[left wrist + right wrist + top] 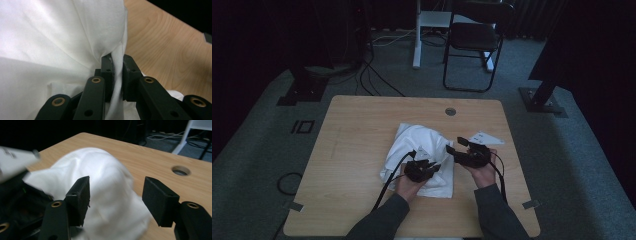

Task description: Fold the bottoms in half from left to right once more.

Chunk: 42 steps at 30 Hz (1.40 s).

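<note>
Pinching a cloth fold, left gripper fingers clench; right gripper fingers stand released.

White cloth motion-blurred; grey plate blurred, cut off at left edge.

No legible text, label, brand, number or sign in any view. White cloth: a small pale patch near its middle in the high view, too small and dim to read. Floor at 9 o'clock of the table: black square-shaped marking, no readable characters.
</note>
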{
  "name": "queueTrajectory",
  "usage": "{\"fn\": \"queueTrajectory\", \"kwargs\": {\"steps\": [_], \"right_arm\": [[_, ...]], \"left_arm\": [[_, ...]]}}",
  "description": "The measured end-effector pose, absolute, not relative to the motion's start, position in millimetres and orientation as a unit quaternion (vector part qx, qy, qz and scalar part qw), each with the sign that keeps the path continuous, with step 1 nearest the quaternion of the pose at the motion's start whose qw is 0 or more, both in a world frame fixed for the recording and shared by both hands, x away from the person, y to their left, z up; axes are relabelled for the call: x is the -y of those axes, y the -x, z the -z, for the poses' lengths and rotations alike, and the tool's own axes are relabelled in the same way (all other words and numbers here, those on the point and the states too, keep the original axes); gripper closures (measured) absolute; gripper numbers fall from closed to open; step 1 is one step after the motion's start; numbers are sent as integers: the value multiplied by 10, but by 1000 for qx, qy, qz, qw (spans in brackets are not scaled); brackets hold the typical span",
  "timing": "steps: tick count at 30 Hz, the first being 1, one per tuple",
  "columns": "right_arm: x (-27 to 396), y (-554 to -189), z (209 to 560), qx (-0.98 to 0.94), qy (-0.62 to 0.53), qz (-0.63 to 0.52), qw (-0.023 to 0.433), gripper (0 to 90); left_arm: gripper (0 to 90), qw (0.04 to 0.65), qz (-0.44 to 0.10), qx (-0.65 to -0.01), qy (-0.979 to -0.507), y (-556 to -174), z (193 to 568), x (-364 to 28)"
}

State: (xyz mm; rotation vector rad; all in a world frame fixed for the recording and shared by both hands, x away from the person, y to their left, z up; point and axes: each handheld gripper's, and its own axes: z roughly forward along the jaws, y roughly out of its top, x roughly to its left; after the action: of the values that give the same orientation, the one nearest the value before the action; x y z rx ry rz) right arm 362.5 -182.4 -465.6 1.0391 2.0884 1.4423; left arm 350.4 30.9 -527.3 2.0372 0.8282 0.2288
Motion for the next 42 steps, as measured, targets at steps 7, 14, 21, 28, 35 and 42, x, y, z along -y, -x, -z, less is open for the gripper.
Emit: {"fn": "queueTrajectory", "kwargs": {"steps": [7, 14, 21, 28, 35, 42], "right_arm": [[1612, -4009, 4927, -771, -406, -465, 157, 750], [1766, -4150, 5054, -762, -441, -447, 158, 795], [1838, -4269, 5142, -765, -453, -429, 158, 807], [1846, -4318, 5239, -774, -458, -408, 160, 803], [1896, -4337, 5294, -774, -463, -403, 156, 794], [1882, -4325, 5294, -776, -465, -394, 161, 718]], "left_arm": [[644, 468, -85, -325, -818, -3440, 5104, -390], [610, 513, -167, -331, -774, -3439, 4421, -936], [672, 428, -121, -383, -809, -3766, 4675, -1166], [662, 429, -102, -358, -823, -3588, 5016, -937], [659, 444, -101, -338, -824, -3310, 5051, -892], [663, 422, -105, -327, -839, -3154, 5239, -798]]}}
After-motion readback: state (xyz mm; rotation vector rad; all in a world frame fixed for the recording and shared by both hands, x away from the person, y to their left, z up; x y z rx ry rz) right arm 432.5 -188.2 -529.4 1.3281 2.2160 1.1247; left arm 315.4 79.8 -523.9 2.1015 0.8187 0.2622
